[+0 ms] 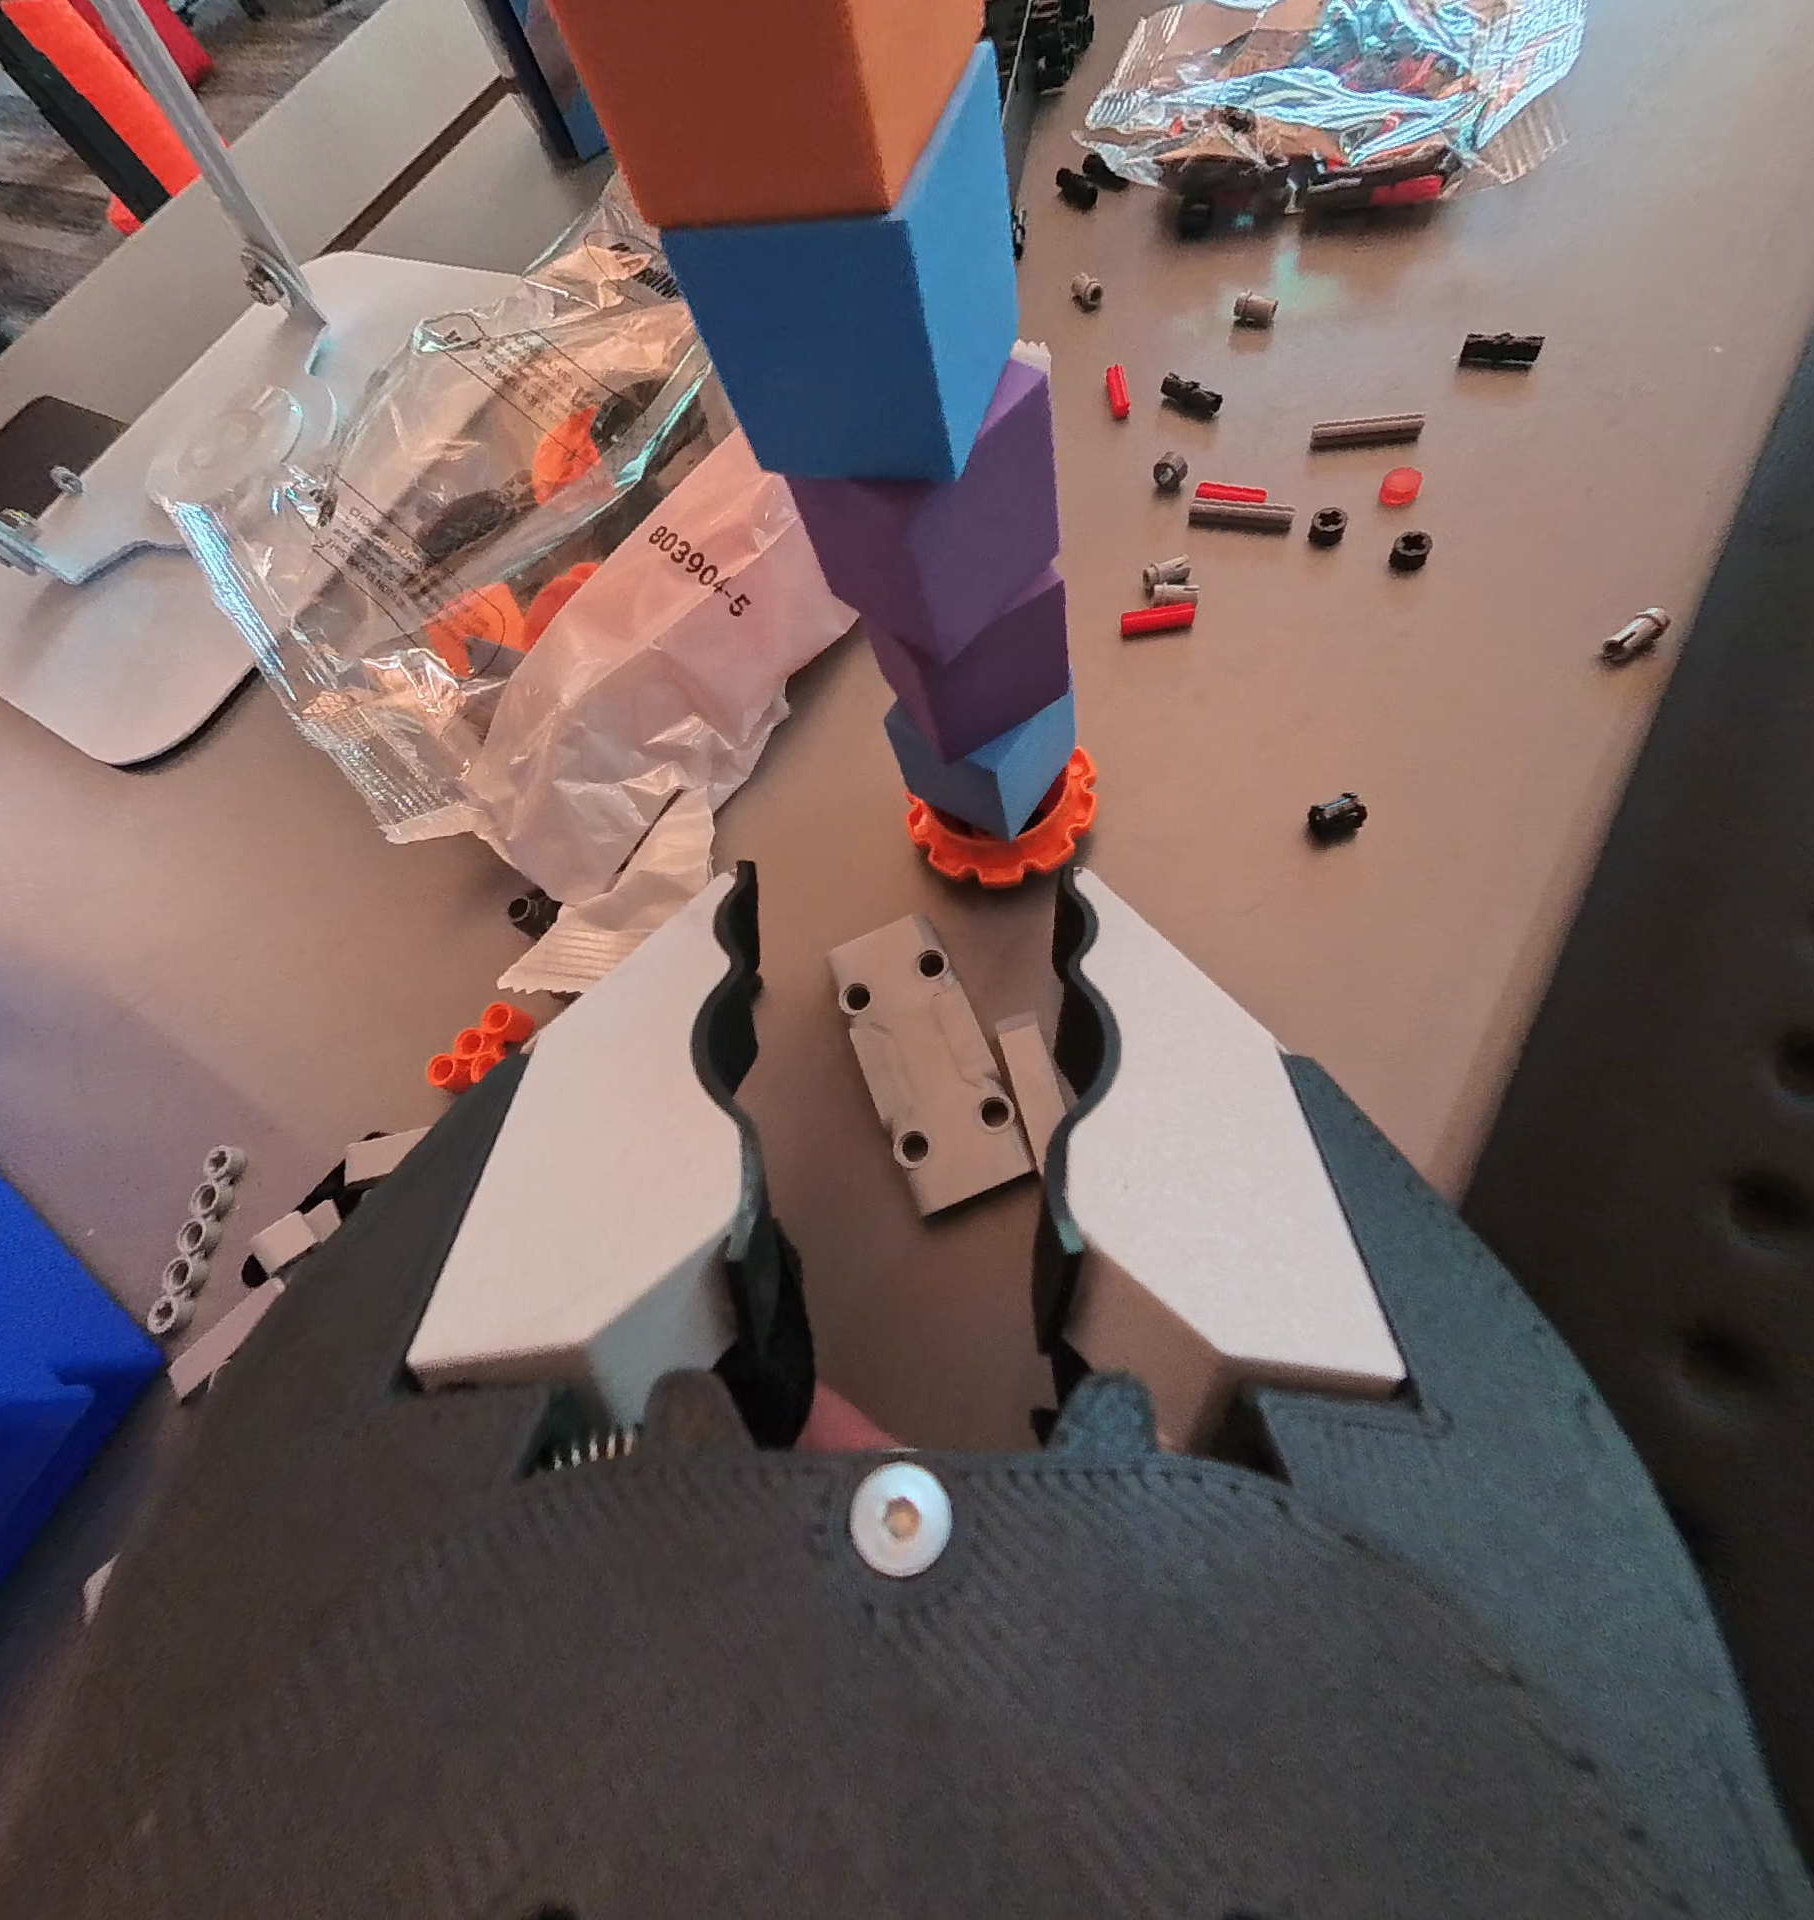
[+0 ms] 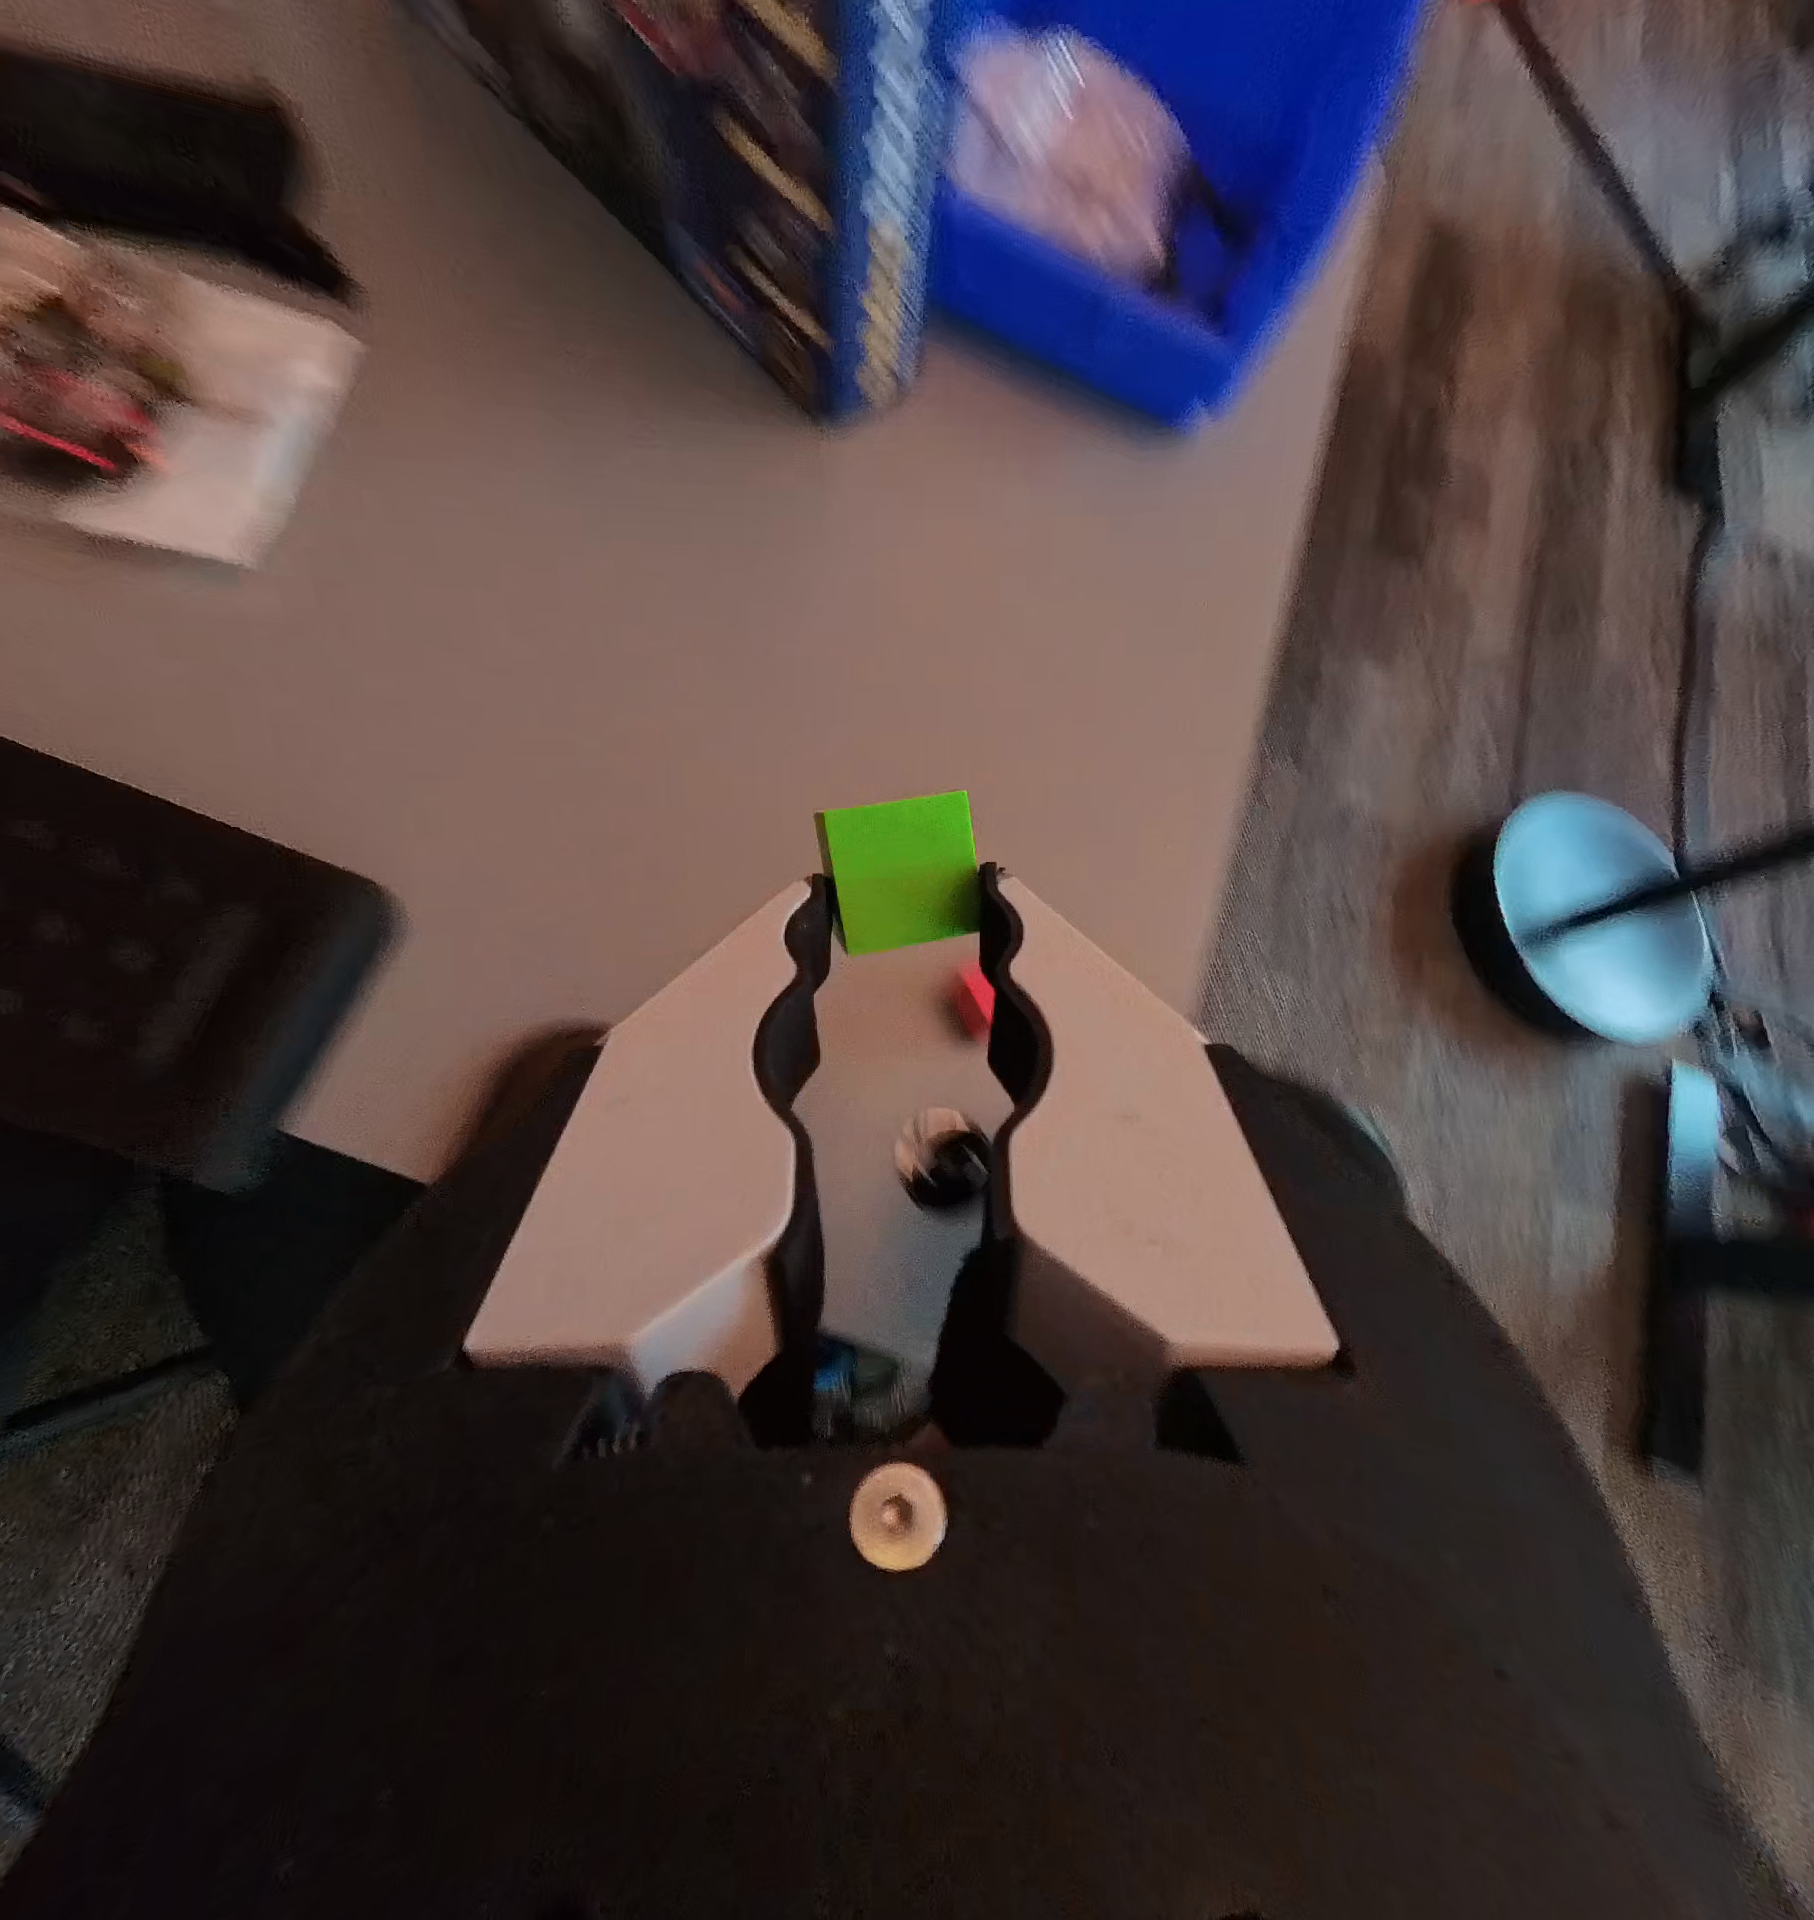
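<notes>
In the left wrist view a tall stack of cubes rises from an orange gear ring (image 1: 998,831): a blue cube (image 1: 976,764) at the bottom, purple cubes (image 1: 944,561), a blue cube (image 1: 851,343) and an orange cube (image 1: 757,104) on top. My left gripper (image 1: 903,894) is open and empty, just in front of the stack's base. A grey plate with holes (image 1: 929,1060) lies on the table between its fingers. In the right wrist view my right gripper (image 2: 901,883) is shut on a green cube (image 2: 898,868) held above the table. That view is blurred.
Clear and white plastic bags (image 1: 487,582) with orange parts lie left of the stack. Small red, black and grey pins (image 1: 1246,499) are scattered at right. A crinkled foil bag (image 1: 1329,94) lies at the back. A blue bin (image 2: 1142,208) and a box stand on the table's far side. Tip to tip, the grippers are about 65 centimetres apart.
</notes>
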`<state>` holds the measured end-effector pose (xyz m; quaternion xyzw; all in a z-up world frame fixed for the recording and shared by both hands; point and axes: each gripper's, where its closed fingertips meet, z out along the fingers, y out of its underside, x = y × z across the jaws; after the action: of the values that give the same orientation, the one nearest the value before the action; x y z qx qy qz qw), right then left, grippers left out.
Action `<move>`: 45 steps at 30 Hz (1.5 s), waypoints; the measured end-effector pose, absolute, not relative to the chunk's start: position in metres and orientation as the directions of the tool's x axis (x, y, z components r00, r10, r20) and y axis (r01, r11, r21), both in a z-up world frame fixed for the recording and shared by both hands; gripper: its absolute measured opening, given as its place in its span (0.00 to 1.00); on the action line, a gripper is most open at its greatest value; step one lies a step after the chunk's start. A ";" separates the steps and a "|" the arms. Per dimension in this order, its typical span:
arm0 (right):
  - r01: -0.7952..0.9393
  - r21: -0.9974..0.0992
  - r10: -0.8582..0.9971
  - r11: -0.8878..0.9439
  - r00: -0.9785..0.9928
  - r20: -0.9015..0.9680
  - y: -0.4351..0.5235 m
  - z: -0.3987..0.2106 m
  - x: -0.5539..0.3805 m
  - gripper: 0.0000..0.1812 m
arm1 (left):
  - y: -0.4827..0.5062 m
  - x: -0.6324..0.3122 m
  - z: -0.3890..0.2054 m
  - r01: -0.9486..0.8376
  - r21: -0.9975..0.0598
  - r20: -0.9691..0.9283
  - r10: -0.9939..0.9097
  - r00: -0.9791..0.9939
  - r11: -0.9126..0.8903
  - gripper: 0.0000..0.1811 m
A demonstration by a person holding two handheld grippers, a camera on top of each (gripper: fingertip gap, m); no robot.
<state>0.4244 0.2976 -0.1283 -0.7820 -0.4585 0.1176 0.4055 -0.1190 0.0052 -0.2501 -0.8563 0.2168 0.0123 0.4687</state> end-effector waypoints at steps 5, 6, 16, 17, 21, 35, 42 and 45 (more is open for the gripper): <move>0.472 -0.881 0.955 0.025 0.248 0.160 0.222 -0.076 0.268 0.15 | 0.006 -0.121 -0.248 -0.371 -0.806 -0.223 -0.345 0.912 -0.462 0.31; 0.431 -0.900 0.970 0.066 0.183 0.159 0.205 -0.069 0.235 0.15 | 0.006 -0.121 -0.247 -0.368 -0.808 -0.220 -0.342 0.913 -0.461 0.31; 0.178 -0.978 0.964 0.105 -0.259 0.056 0.065 -0.069 -0.014 0.15 | 0.007 -0.125 -0.218 -0.315 -0.883 -0.215 -0.297 0.930 -0.348 0.31; 0.168 -0.983 0.956 0.080 -0.290 0.028 0.056 -0.072 -0.028 0.15 | 0.007 -0.126 -0.211 -0.314 -0.894 -0.224 -0.287 0.931 -0.320 0.31; 0.134 -0.990 0.930 -0.032 -0.359 -0.079 0.033 -0.083 -0.070 0.15 | 0.008 -0.125 -0.200 -0.321 -0.909 -0.250 -0.269 0.930 -0.266 0.30; 0.076 -0.983 0.885 -0.169 -0.428 -0.185 0.022 -0.108 -0.105 0.15 | 0.009 -0.121 -0.205 -0.349 -0.895 -0.267 -0.292 0.918 -0.278 0.31; 0.067 -0.987 0.895 -0.143 -0.417 -0.158 0.022 -0.112 -0.108 0.15 | 0.009 -0.121 -0.206 -0.353 -0.892 -0.270 -0.293 0.917 -0.282 0.30; 0.074 -0.988 0.898 -0.133 -0.412 -0.152 0.022 -0.114 -0.108 0.16 | 0.009 -0.121 -0.206 -0.353 -0.893 -0.270 -0.293 0.917 -0.280 0.31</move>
<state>-0.1080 0.0224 -0.1143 -0.4280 -0.5679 0.6192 0.3328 -0.1211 0.0089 -0.2055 -0.7996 0.2018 0.0265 0.5651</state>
